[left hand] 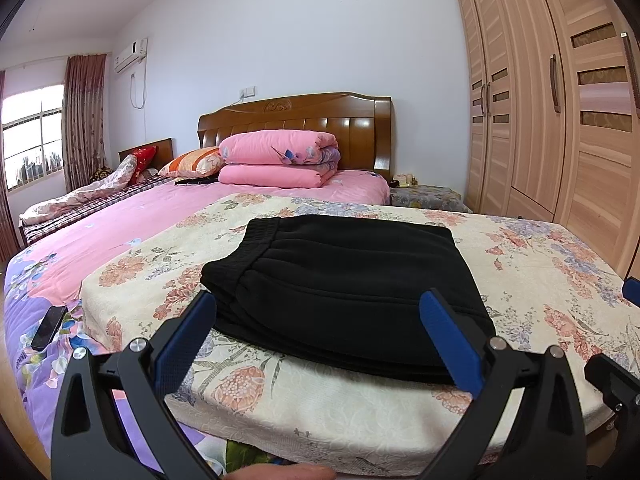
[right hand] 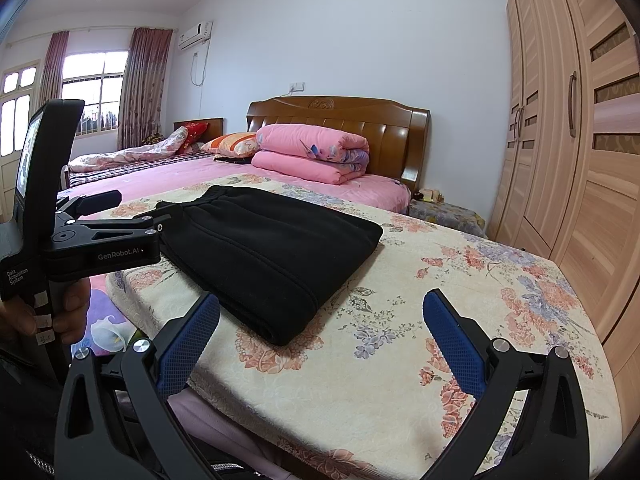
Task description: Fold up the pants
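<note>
Left wrist view only: phone (left hand: 49, 328) beside floral pad (left hand: 360, 408).

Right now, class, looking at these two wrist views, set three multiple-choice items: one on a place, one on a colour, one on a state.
1. Where do the pants lie?
A. on the floral pad
B. on the pink quilts
C. on the floor

2. What colour are the pants?
A. pink
B. black
C. white

3. How does the right gripper stand?
A. shut on the pants
B. shut on a pillow
C. open, holding nothing

Answers: 1 A, the pants rest flat on the pad. 2 B, the cloth is black all over. 3 C, its blue fingers stand wide apart over the pad with nothing between them.
</note>
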The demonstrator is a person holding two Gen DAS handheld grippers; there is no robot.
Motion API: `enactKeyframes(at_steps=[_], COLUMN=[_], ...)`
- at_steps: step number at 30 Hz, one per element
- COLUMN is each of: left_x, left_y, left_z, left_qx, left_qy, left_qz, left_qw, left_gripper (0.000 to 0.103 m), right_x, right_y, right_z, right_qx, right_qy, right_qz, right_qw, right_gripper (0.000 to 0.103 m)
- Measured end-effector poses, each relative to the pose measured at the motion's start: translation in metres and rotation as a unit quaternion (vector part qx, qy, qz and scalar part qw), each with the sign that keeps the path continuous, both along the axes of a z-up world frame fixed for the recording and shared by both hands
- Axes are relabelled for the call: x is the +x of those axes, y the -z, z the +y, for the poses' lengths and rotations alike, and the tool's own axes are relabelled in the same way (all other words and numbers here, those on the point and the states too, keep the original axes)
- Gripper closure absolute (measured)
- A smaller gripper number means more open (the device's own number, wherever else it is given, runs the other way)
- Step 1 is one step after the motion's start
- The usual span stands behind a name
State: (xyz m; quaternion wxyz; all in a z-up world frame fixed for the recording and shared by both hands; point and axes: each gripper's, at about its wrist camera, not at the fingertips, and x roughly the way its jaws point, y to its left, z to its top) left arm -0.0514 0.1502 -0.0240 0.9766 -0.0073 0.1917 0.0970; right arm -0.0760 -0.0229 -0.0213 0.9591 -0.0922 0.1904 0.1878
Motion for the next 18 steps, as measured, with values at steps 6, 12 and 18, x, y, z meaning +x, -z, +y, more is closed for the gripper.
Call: enactKeyframes(at_steps=[6, 12, 18], left_x=[0.0002, -0.0002, 0.0012], left_y=[0.0003, 0.0006, 0.0001], left_z=[-0.0012, -0.0001, 0.0005], left_qx=[0.0, -0.003, -0.003], left_qy=[-0.001, 0.0, 0.001], left_qz=[-0.001, 0.001, 0.001], left_qw=[1.0, 1.0, 1.0], left_gripper=[0.001, 0.001, 0.001], right_x=[0.0, -0.0003, -0.0001], right_y=[0.0005, 0.0003, 0.0004], right_z=[0.0001, 0.0005, 0.0002], right_qx=[0.0, 0.0, 0.0], right_qy=[0.0, 0.0, -0.001], right_qz=[0.0, 0.001, 0.001], right_qw=[1.0, 1.0, 1.0], right_gripper=[0.004, 0.004, 0.004])
